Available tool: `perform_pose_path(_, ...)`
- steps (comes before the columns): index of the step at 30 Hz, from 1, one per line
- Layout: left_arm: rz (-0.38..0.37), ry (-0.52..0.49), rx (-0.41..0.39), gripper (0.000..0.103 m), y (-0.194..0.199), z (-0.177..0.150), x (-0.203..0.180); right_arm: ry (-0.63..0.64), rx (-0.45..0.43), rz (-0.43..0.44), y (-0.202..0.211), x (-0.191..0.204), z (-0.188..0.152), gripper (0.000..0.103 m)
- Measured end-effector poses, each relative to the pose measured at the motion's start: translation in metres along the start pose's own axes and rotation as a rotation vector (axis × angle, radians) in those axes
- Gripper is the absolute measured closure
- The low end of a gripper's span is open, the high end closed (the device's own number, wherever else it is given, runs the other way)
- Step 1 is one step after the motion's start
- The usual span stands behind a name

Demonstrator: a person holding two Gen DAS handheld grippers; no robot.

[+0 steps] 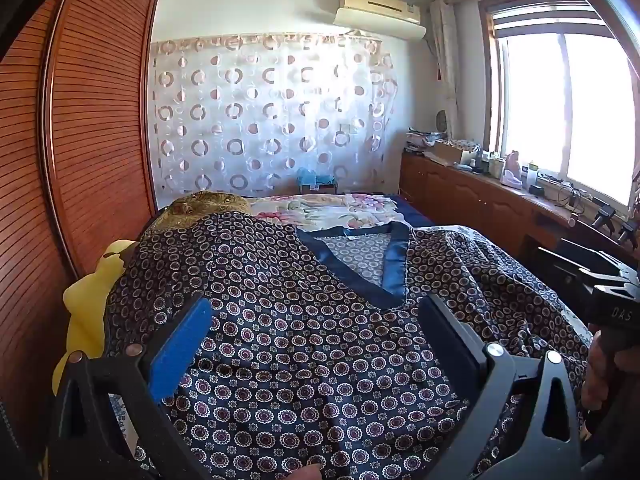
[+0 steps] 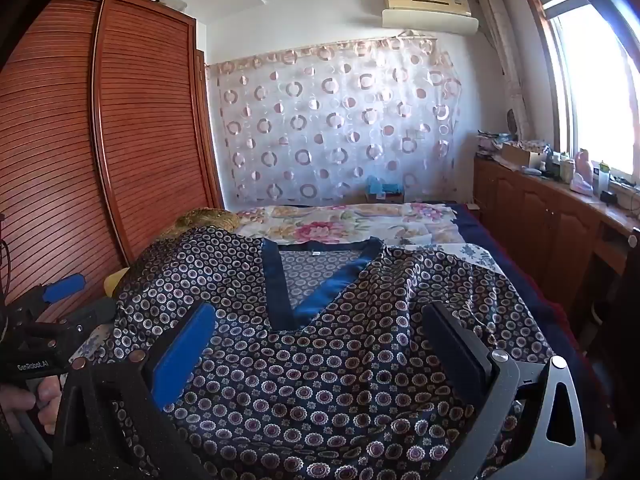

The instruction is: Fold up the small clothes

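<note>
Both my grippers, left gripper and right gripper, hover with fingers spread wide, holding nothing; the patterned shirt lies flat on the bed beneath them.

Before me lies a dark navy V-neck top, printed all over with small ringed flowers and edged with a plain blue satin neckband. It is spread front up on the bed, unfolded, its cloth rumpled.
</note>
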State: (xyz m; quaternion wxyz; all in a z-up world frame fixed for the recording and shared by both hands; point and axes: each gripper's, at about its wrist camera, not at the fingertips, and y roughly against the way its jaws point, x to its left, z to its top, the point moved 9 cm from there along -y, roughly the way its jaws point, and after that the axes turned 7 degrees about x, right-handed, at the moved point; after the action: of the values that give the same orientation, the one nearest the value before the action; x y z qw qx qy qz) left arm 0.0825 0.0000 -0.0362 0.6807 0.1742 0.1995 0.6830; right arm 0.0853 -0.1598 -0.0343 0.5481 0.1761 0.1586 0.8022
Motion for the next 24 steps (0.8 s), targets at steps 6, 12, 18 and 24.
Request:
perform_pose_path(6, -0.002, -0.002, -0.002, 0.000, 0.000, 0.001, 0.000, -0.006, -0.007, 0.006, 0.001, 0.000, 0.000, 0.000)
perform_pose_path(12, 0.001, -0.004, -0.009, 0.000, 0.005, 0.003, 0.000, -0.006, -0.007, 0.005, 0.001, -0.002, 0.000, 0.000)
perform_pose_path(18, 0.007, -0.003, -0.016, 0.000, 0.009, 0.008, 0.001, -0.005, -0.010, 0.004, 0.001, 0.001, 0.001, 0.000)
perform_pose_path(24, 0.009, -0.005, -0.019, 0.000, 0.009, 0.008, 0.000, -0.004, -0.009, 0.003, 0.003, 0.006, 0.000, 0.000)
